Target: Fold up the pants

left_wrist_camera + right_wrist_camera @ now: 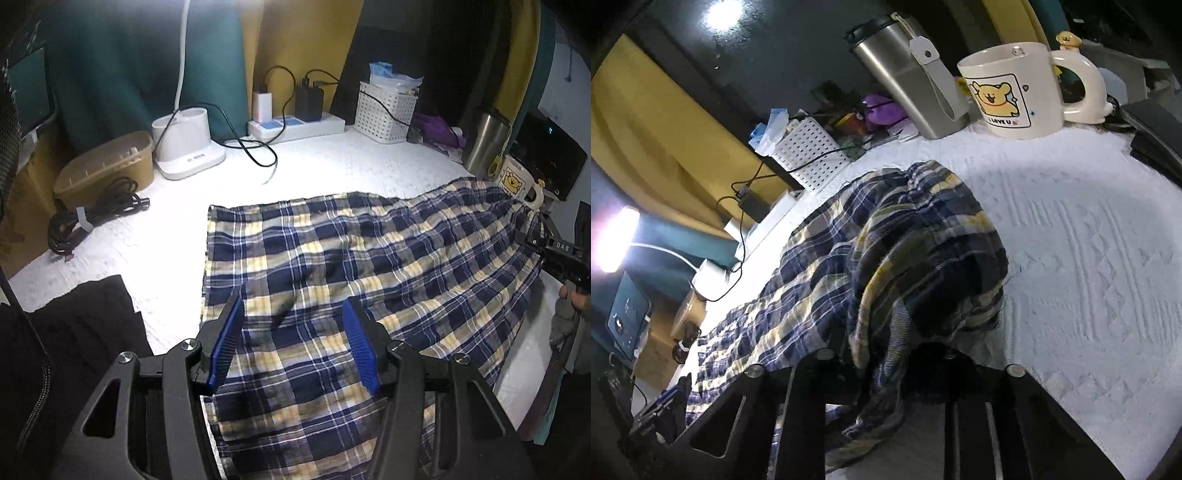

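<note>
Blue, white and yellow plaid pants [332, 251] lie spread across a white textured cloth [155, 236] on the table. My left gripper [293, 332] hovers over their near part, its blue pads [231, 339] apart with nothing between them. At the right end, my right gripper [532, 236] grips the pants by their edge, a hand behind it. In the right wrist view the plaid fabric [916, 258] is bunched and lifted over the right gripper [886, 354], hiding its fingertips.
A bear-print mug [1012, 96] and a steel tumbler [908, 77] stand just beyond the pants' right end. Along the back are a white basket [384, 110], a power strip [295, 125] and a lamp base [184, 147]. A coiled cable [92, 218], a beige box [107, 166] and dark clothing [74, 332] sit left.
</note>
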